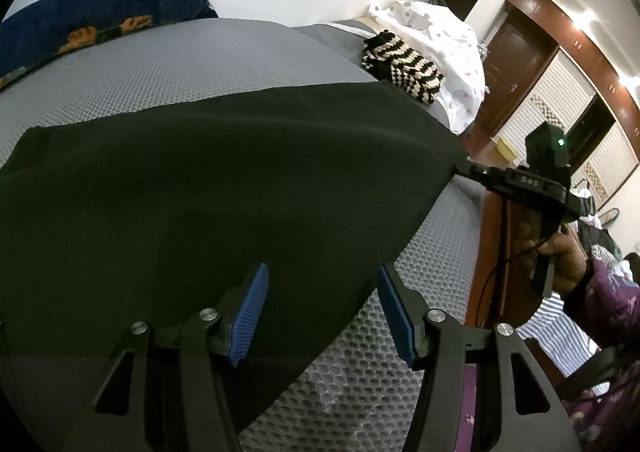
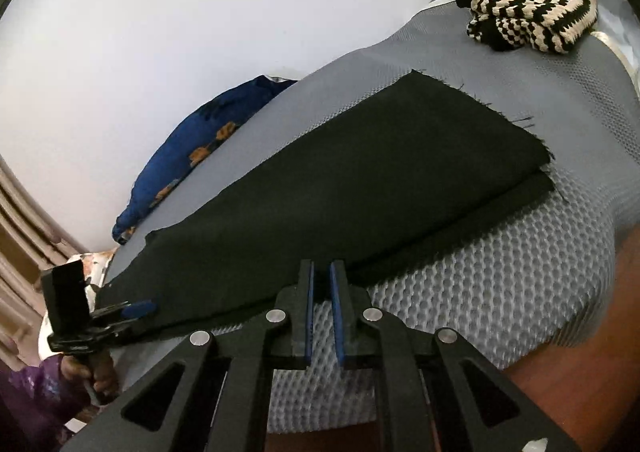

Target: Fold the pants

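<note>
Black pants [image 2: 360, 179] lie flat on the grey mesh mattress [image 2: 500, 272], one leg stacked on the other, frayed hems at the far right. In the left wrist view the pants [image 1: 200, 191] fill the middle. My left gripper [image 1: 323, 270] is open, and the near edge of the pants runs through the gap between its pads without being pinched. In the right wrist view, the left gripper [image 2: 138, 310] sits at the waist end. My right gripper [image 2: 322, 270] shows only a narrow gap and holds nothing, its tips at the pants' near edge. Its tips [image 1: 460, 167] meet the hem end.
A black-and-cream striped knit piece [image 2: 532, 15] lies at the far end of the mattress beside a white spotted cloth [image 1: 440, 35]. A blue cloth with orange print [image 2: 192, 155] lies along the wall. The wooden bed frame [image 2: 580, 352] borders the mattress. A hand and purple sleeve [image 1: 592, 284] are at the right.
</note>
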